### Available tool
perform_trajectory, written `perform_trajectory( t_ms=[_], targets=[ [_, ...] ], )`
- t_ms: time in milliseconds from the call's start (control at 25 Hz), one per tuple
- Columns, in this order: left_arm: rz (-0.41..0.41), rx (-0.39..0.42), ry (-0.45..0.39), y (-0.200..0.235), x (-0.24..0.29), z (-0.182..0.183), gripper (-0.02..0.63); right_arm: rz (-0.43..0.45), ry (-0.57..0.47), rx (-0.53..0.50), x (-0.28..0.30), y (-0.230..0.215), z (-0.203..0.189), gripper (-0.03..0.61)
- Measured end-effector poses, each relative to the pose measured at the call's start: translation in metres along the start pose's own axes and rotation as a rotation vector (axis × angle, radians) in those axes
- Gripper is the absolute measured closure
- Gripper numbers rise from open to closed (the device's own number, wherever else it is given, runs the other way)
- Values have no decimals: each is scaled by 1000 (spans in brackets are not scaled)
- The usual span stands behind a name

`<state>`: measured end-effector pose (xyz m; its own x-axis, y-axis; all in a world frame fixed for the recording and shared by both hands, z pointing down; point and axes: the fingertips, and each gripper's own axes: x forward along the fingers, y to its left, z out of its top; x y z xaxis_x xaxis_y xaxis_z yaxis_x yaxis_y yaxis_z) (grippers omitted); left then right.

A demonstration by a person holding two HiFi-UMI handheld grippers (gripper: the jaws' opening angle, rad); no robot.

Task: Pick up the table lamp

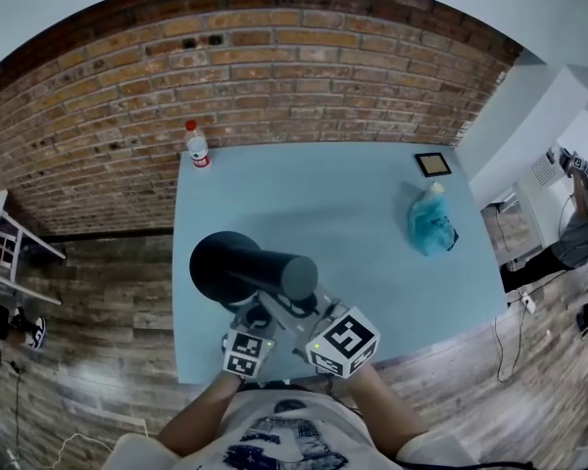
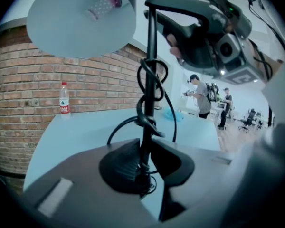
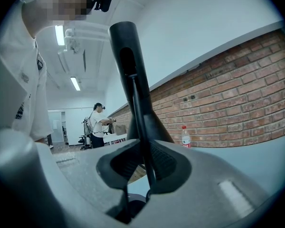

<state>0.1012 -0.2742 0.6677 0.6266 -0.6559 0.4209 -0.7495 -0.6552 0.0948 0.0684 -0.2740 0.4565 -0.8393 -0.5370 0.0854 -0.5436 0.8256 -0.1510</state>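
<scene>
The black table lamp (image 1: 240, 267) stands over the near edge of the blue table (image 1: 392, 262), its round shade toward the left. Both grippers hold its thin stem from my side. My left gripper (image 1: 263, 313) is shut on the stem low down, and in the left gripper view the cord-wrapped stem (image 2: 149, 80) runs up between the pads of the left gripper (image 2: 143, 163) to the shade (image 2: 76, 23). My right gripper (image 1: 309, 313) is shut on the stem higher up. In the right gripper view the stem (image 3: 135, 108) crosses the right gripper (image 3: 143, 163). I cannot see the lamp's base clearly.
A plastic bottle (image 1: 197, 145) with a red cap stands at the table's far left corner by the brick wall. A crumpled blue bag (image 1: 431, 221) and a small framed square (image 1: 432, 164) lie at the right side. Other people stand in the room beyond.
</scene>
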Motion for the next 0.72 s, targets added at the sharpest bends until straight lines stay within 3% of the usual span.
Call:
perform_trajectory(
  t_ms=[280, 720],
  targets=[
    [-45, 37, -12, 0, 0, 0, 558, -12, -22, -6, 1, 0, 1, 531],
    [-25, 49, -2, 0, 2, 3, 561, -27, -34, 8, -4, -9, 5, 535]
  ],
)
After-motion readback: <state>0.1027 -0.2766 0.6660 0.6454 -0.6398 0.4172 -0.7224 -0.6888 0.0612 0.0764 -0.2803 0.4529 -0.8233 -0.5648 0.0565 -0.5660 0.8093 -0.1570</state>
